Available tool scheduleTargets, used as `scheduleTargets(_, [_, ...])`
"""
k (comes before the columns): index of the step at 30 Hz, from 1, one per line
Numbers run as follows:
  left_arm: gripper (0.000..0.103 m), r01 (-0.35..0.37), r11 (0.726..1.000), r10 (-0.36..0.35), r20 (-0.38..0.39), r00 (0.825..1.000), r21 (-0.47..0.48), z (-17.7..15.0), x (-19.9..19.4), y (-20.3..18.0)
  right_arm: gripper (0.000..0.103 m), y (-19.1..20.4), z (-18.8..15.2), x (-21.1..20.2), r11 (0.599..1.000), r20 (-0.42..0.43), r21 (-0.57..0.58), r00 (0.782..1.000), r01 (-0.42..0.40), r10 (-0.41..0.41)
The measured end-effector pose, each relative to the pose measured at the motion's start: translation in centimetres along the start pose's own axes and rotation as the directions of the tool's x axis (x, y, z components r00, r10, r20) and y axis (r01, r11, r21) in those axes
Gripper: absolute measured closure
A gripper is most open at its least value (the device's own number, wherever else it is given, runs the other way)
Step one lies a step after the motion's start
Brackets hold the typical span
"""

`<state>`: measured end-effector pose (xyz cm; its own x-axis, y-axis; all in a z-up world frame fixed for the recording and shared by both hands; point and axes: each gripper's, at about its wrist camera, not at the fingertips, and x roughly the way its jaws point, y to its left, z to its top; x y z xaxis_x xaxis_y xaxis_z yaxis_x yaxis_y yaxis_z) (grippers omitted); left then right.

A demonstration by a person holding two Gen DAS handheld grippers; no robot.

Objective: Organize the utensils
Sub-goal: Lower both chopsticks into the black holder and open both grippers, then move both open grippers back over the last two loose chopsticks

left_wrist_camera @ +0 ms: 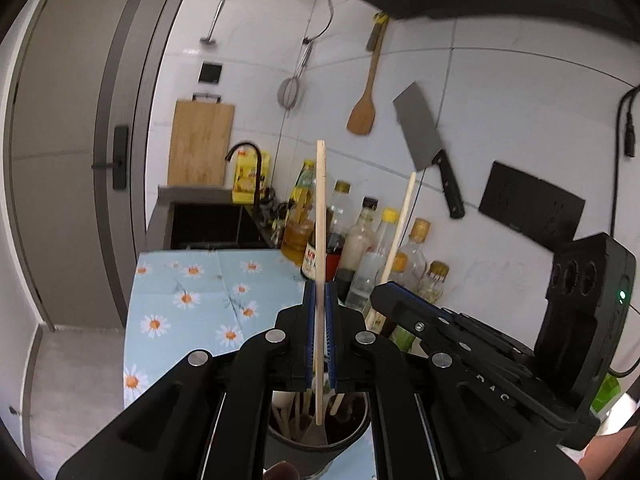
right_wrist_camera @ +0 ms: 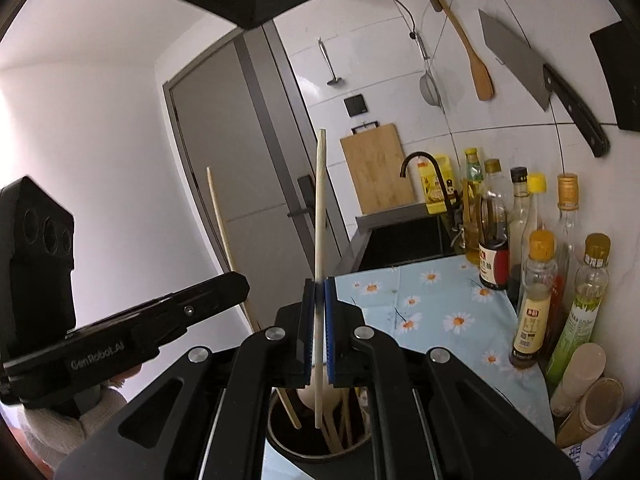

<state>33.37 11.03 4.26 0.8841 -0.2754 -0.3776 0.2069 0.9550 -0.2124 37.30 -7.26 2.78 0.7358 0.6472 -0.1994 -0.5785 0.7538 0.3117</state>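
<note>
My left gripper (left_wrist_camera: 320,294) is shut on a long pale wooden chopstick (left_wrist_camera: 320,216) that stands upright, its lower end inside the dark utensil holder (left_wrist_camera: 352,438) below. The holder has several wooden utensils in it. My right gripper (right_wrist_camera: 319,286) is shut on another wooden chopstick (right_wrist_camera: 319,216), also upright with its lower end in the same holder (right_wrist_camera: 288,446). The right gripper (left_wrist_camera: 378,294) shows at the right of the left wrist view with its chopstick (left_wrist_camera: 400,232). The left gripper (right_wrist_camera: 240,284) shows at the left of the right wrist view with its chopstick (right_wrist_camera: 220,220).
A daisy-print cloth (left_wrist_camera: 200,292) covers the counter. Several oil and sauce bottles (right_wrist_camera: 496,232) line the tiled wall. A sink with black faucet (right_wrist_camera: 424,176) and cutting board (right_wrist_camera: 376,168) lie beyond. A cleaver (left_wrist_camera: 428,144), wooden spatula (left_wrist_camera: 364,108) and strainer (left_wrist_camera: 290,92) hang on the wall.
</note>
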Motion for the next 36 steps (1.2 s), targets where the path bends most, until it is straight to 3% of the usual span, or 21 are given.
scheduleTargets(16, [0.098, -0.011, 0.997, 0.004, -0.089, 0.996, -0.070, -3.9, 1.5, 1.3, 0.097, 0.0, -3.5, 1.4, 0.999, -0.089, -0.027, 0.996, 0.027, -0.029])
scheduleTargets(18, [0.098, -0.016, 0.997, 0.009, -0.089, 0.996, -0.077, -3.9, 1.3, 1.4, 0.094, 0.0, -3.4, 1.1, 0.999, -0.085, -0.026, 0.996, 0.031, -0.033])
scheduleTargets(21, [0.084, -0.026, 0.997, 0.020, -0.084, 0.996, -0.079, -3.8, 0.9, 1.5, 0.085, -0.2, -3.2, 0.7, 0.999, -0.081, -0.015, 0.996, 0.044, -0.045])
scheduleTargets(30, [0.084, -0.033, 0.996, 0.027, -0.066, 0.997, -0.083, -3.5, -0.5, 1.2, 0.083, -0.7, -2.7, -1.1, 0.998, -0.080, 0.007, 0.995, 0.063, -0.062])
scheduleTargets(36, [0.082, -0.039, 0.996, 0.034, -0.065, 0.997, -0.080, -3.6, -1.6, 0.8, 0.069, -0.6, -2.2, -2.9, 0.997, -0.075, 0.009, 0.994, 0.077, -0.077])
